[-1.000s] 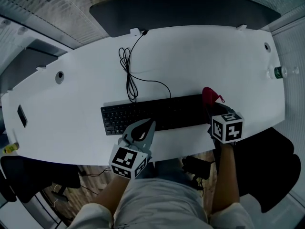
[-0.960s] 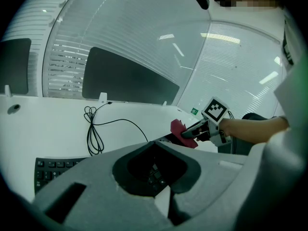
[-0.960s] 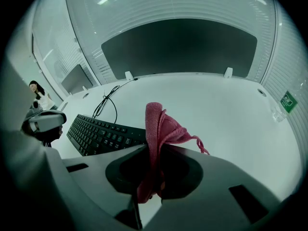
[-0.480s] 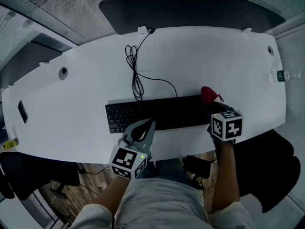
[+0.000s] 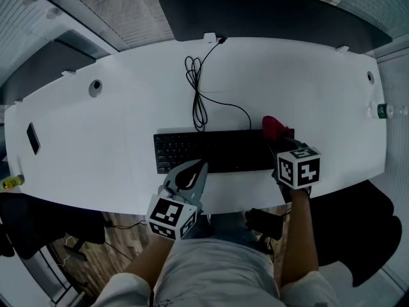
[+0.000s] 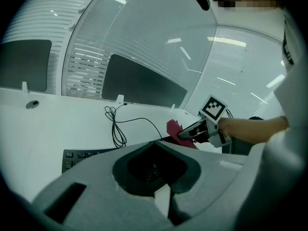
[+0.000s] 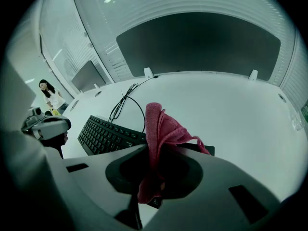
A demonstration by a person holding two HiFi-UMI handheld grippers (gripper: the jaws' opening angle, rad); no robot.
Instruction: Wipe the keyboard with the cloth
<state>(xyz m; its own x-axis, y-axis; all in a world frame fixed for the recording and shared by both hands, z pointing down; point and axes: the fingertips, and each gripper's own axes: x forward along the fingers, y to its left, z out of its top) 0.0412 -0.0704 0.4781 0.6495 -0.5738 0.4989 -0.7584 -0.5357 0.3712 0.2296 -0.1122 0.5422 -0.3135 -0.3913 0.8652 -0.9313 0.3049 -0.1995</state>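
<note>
- Desk (image 5: pixel 307 75): white top sat further right in head view than 1 s back. My head had turned; the desk hadn't moved.
- Keyboard (image 5: pixel 211 151): black, flat, near desk's front edge, long side across me. Same spot on desk as before.
- L gripper (image 5: pixel 199 168): jaws together, nothing between them. Hung at near edge, tips just over kbd's front row. Pose unchanged, idle.
- R gripper (image 5: pixel 278 142): jaws clamped on the cloth (image 5: pixel 272 126). It had crept left, from about the kbd's right end to over its last keys.
- Cloth: red, bunched, standing up out of R jaws above kbd's right end. Couldn't tell if it touched the keys.
- Cable (image 5: pixel 198 94): looped behind kbd, well apart from cloth.
- My read: wipe prob. only starting at the right end, w/ nearly all keys left to do. Next would call for a low sweep leftward.
</note>
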